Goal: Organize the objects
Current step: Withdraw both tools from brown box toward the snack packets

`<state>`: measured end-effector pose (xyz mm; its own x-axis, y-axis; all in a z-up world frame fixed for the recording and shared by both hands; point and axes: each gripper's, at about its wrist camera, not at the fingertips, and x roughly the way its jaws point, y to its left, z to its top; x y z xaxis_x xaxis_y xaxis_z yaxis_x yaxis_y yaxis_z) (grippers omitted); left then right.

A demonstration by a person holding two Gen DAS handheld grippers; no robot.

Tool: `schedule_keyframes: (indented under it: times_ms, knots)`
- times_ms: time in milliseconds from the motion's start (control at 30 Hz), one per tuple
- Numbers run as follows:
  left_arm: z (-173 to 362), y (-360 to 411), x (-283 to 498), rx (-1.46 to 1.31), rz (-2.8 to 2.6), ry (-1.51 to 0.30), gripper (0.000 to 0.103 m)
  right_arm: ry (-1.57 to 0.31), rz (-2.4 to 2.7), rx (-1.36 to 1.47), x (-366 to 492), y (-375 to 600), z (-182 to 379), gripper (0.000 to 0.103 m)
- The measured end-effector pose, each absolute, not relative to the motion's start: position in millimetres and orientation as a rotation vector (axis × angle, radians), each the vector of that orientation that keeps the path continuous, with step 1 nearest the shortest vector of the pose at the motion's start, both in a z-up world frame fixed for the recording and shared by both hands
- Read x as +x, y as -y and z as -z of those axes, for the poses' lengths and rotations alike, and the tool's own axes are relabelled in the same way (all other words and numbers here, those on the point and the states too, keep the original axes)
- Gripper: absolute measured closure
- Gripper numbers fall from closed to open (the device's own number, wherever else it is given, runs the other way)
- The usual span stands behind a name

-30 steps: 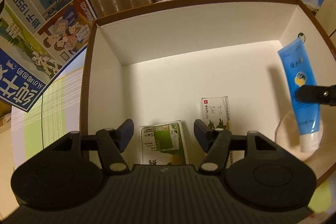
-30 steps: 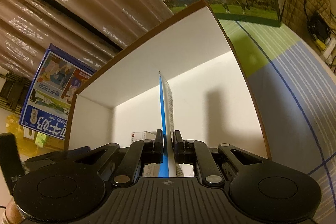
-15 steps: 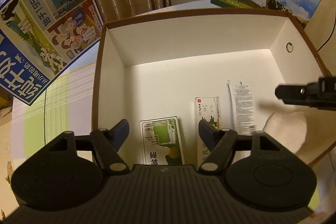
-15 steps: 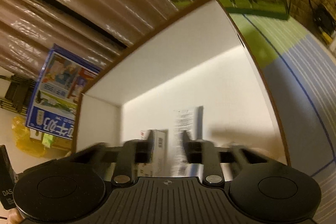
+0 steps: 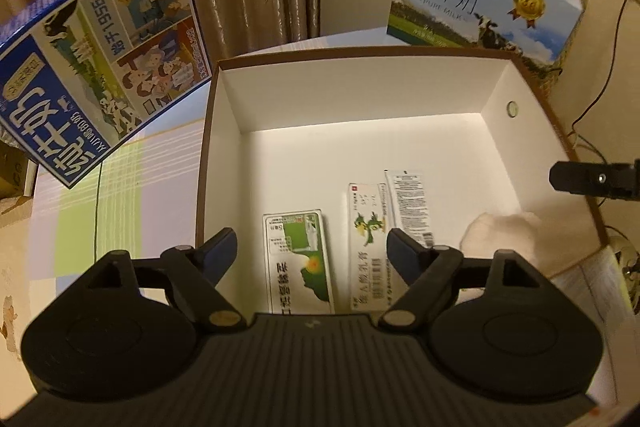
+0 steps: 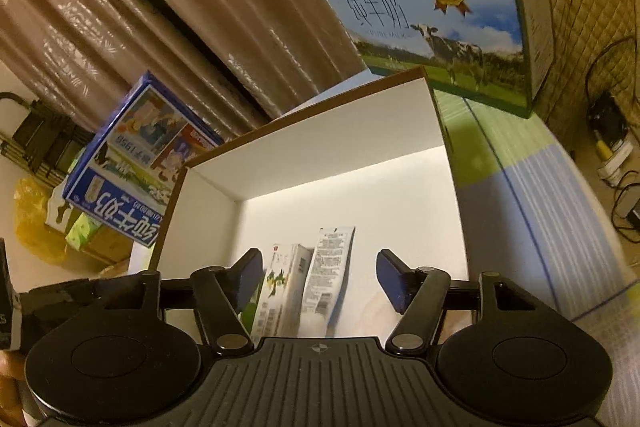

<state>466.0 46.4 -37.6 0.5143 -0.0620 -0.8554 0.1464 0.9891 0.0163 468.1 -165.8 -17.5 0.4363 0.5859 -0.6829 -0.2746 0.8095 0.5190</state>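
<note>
Both our claws, left (image 5: 310, 251) and right (image 6: 318, 279), hang spread wide and empty above the box (image 5: 532, 95), tube (image 5: 408, 203) lying inside, so next we fetch another item.

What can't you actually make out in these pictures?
- Tube: lower end hidden behind the left tool's finger, left view.
- Pale cloth in the box: partly hidden by that tool; blurred in the right view.
- Small print on the green carton: too small.
- Right tool: only a tip shows in the left view.
</note>
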Motion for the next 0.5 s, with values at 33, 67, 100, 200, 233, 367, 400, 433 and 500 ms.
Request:
schedule_keyframes:
  times_ms: [33, 67, 100, 200, 233, 367, 400, 433, 500]
  knots:
    - [33.8, -46.8, 461.4, 0.082, 0.128, -1.019, 0.023, -0.981, -0.549, 0.352, 463.8, 167.4, 15.0, 0.039]
    - [30.0, -47.4, 456.6, 0.073, 0.128, -1.014, 0.023, -0.978, -0.548, 0.348, 459.9, 169.5, 12.7, 0.038]
    - [27.0, -48.2, 452.5, 0.066, 0.129, -1.009, 0.023, -0.973, -0.548, 0.343, 455.2, 171.4, 10.4, 0.037]
    - [17.9, -48.9, 437.7, 0.044, 0.131, -0.999, 0.021, -0.964, -0.548, 0.320, 439.4, 174.7, 2.5, 0.034]
    - [15.4, -48.8, 432.3, 0.039, 0.129, -0.997, 0.021, -0.963, -0.546, 0.312, 435.1, 175.5, 0.7, 0.033]
    - [7.5, -48.7, 410.6, 0.018, 0.123, -0.986, 0.020, -0.949, -0.554, 0.278, 415.5, 177.1, -9.4, 0.031]
    - [6.2, -48.8, 405.5, 0.013, 0.120, -0.988, 0.020, -0.947, -0.556, 0.273, 410.8, 177.1, -11.6, 0.031]
    - [5.1, -48.9, 400.0, 0.010, 0.118, -0.987, 0.020, -0.943, -0.558, 0.269, 405.6, 177.4, -13.8, 0.031]
    - [3.3, -48.8, 389.0, 0.007, 0.114, -0.985, 0.020, -0.938, -0.563, 0.263, 396.2, 177.8, -17.1, 0.031]
